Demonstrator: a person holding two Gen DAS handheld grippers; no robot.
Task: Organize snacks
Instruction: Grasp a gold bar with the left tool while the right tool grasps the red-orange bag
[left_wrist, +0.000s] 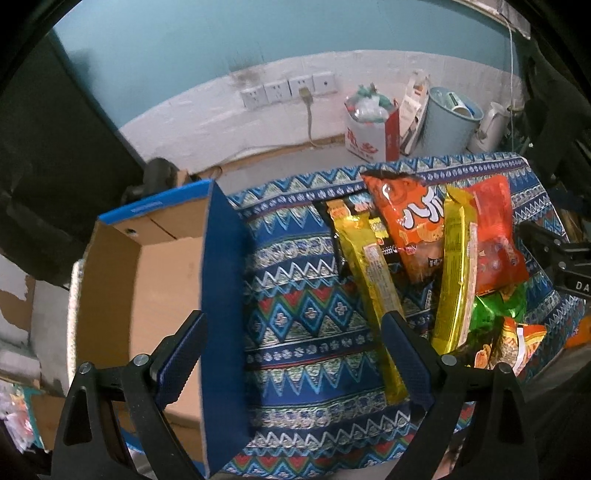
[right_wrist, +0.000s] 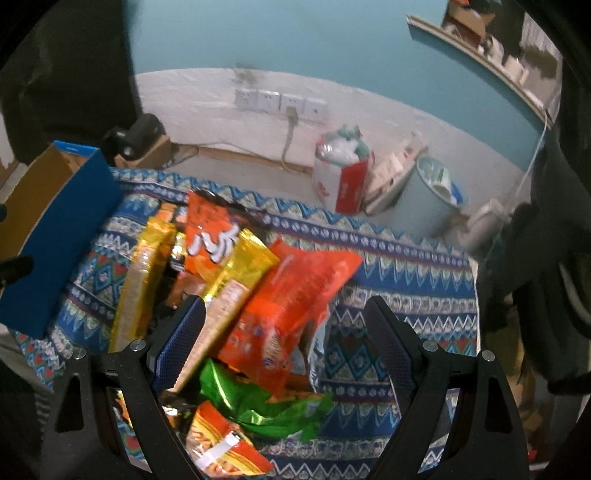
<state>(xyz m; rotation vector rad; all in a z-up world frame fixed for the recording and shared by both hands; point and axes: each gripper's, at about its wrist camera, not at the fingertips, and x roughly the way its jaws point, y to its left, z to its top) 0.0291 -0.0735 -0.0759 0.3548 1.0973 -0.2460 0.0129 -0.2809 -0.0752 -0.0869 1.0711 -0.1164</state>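
Note:
A pile of snack packs lies on a patterned blue cloth (left_wrist: 303, 295): two long gold packs (left_wrist: 373, 269) (left_wrist: 454, 280), an orange chip bag (left_wrist: 410, 218), a red-orange bag (left_wrist: 495, 236), a green wrapper (left_wrist: 491, 314). An open blue cardboard box (left_wrist: 155, 280) stands at the cloth's left. My left gripper (left_wrist: 295, 332) is open and empty above the cloth between box and pile. My right gripper (right_wrist: 288, 317) is open above the red-orange bag (right_wrist: 295, 295), gold pack (right_wrist: 236, 280) and green wrapper (right_wrist: 255, 402), holding nothing. The box also shows in the right wrist view (right_wrist: 62, 229).
Behind the cloth, on the floor by the wall, stand a red-and-white bag (left_wrist: 373, 125), a pale blue bin (left_wrist: 447, 122) and a white kettle (left_wrist: 491, 125). Wall sockets (left_wrist: 288, 88) with a plugged cable sit on the white wall. Dark furniture stands at the left.

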